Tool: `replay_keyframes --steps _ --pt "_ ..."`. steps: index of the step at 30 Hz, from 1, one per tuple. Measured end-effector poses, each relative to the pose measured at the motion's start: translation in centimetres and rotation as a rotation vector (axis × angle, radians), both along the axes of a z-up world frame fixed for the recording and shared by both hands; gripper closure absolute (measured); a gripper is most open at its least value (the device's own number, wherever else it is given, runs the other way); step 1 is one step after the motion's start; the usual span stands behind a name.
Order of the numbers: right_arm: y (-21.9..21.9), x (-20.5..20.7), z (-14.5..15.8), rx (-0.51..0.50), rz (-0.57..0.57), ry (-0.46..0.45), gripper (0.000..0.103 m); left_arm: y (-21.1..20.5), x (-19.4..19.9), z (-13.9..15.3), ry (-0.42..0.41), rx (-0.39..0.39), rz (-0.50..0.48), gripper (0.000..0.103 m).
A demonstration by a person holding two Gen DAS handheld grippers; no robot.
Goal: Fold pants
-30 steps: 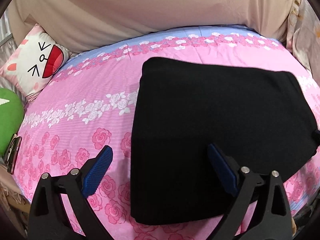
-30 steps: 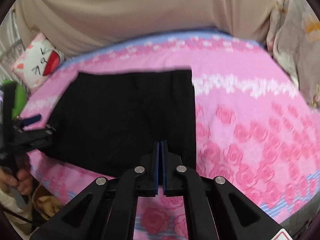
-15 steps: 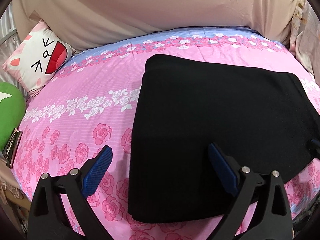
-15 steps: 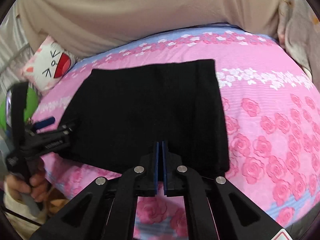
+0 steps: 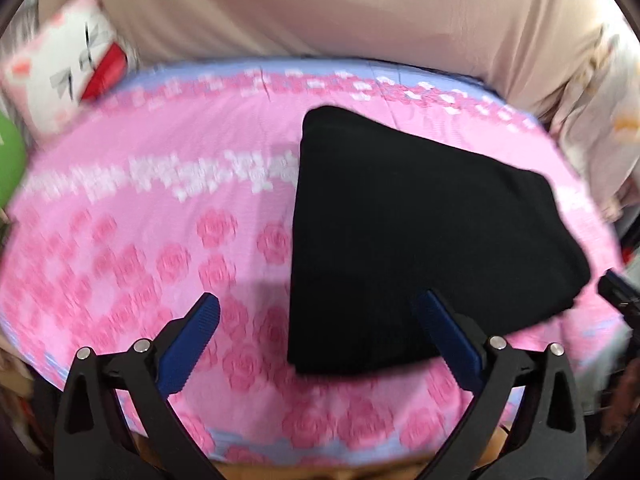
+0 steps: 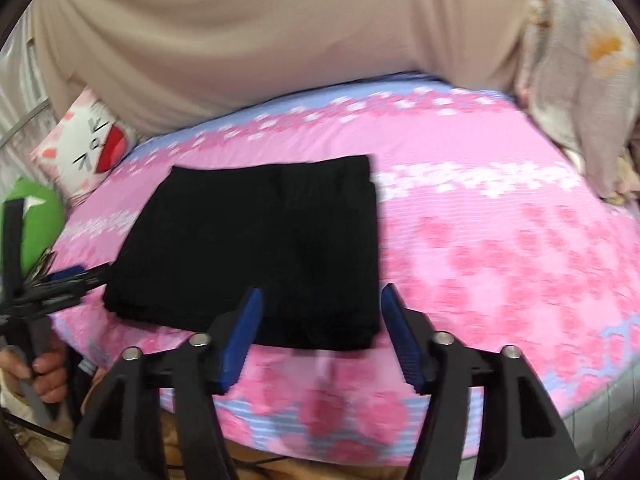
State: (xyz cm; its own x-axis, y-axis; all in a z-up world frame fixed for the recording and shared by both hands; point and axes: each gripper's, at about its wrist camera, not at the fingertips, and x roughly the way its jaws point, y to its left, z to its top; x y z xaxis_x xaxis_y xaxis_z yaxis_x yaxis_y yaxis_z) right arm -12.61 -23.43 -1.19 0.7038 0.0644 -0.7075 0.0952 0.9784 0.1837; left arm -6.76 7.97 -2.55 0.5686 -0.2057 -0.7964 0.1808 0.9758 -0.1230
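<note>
Black pants (image 6: pixel 256 248) lie folded flat on the pink rose-print bed (image 6: pixel 500 248), just ahead of my right gripper (image 6: pixel 320 308), whose jaws are opening with nothing pinched between them. My left gripper (image 5: pixel 316 312) is spread wide and still widening, the pants' left edge between its fingers, untouched. Beyond, I see a cat cushion (image 5: pixel 68 84), a green pillow (image 6: pixel 38 224) and a beige curtain (image 5: pixel 320 12). Bare sheet lies either side; everything is motion-blurred.

Left gripper (image 5: pixel 320 312) is spreading its jaws wide, nothing between them, hanging over the near edge of the pink rose-print bedsheet (image 5: pixel 160 216). Folded black pants (image 5: pixel 416 240) lie flat on it, cat-face pillow (image 5: pixel 68 80) far left, all blurry.
</note>
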Motion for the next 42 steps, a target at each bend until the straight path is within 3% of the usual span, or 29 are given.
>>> replay_keyframes --steps 3,7,8,12,16,26,29,32,34,37,42 --pt "-2.0 0.2 -1.1 0.061 -0.012 0.044 0.037 1.3 0.9 -1.9 0.128 -0.150 -0.042 0.005" --pt "-3.5 1.6 -3.6 0.255 0.047 0.112 0.036 0.7 2.1 -3.9 0.234 -0.276 -0.099 0.005" --pt "-3.6 2.0 -4.3 0.308 0.065 0.133 0.036 0.4 2.2 -3.8 0.220 -0.275 -0.104 0.005" --pt "-3.7 3.2 -5.4 0.413 0.112 0.140 0.017 -0.7 3.4 -4.0 0.256 -0.317 -0.138 0.005" --pt "-4.3 4.3 -5.8 0.508 0.125 0.147 0.017 -1.0 5.2 -4.2 0.286 -0.364 -0.136 0.005" --pt "-5.3 7.2 -6.5 0.622 0.162 0.160 0.017 -3.3 8.0 -4.1 0.265 -0.304 -0.145 0.005" --pt "-6.2 6.5 -6.0 0.613 0.153 0.182 0.017 -2.7 8.1 -4.0 0.292 -0.324 -0.158 0.005" --pt "-8.1 4.7 -4.8 0.494 0.066 0.160 0.017 -1.6 7.8 -4.3 0.302 -0.373 -0.179 0.005" --pt "-9.2 4.8 -5.2 0.532 0.059 0.171 0.017 -1.6 7.6 -4.3 0.292 -0.370 -0.182 0.005" --pt "-9.1 6.3 -6.7 0.625 0.103 0.200 0.017 -2.3 7.5 -4.2 0.277 -0.327 -0.181 0.005" --pt "-5.6 9.7 -6.8 0.605 0.266 0.194 0.016 -2.9 7.8 -4.3 0.279 -0.293 -0.181 0.005"
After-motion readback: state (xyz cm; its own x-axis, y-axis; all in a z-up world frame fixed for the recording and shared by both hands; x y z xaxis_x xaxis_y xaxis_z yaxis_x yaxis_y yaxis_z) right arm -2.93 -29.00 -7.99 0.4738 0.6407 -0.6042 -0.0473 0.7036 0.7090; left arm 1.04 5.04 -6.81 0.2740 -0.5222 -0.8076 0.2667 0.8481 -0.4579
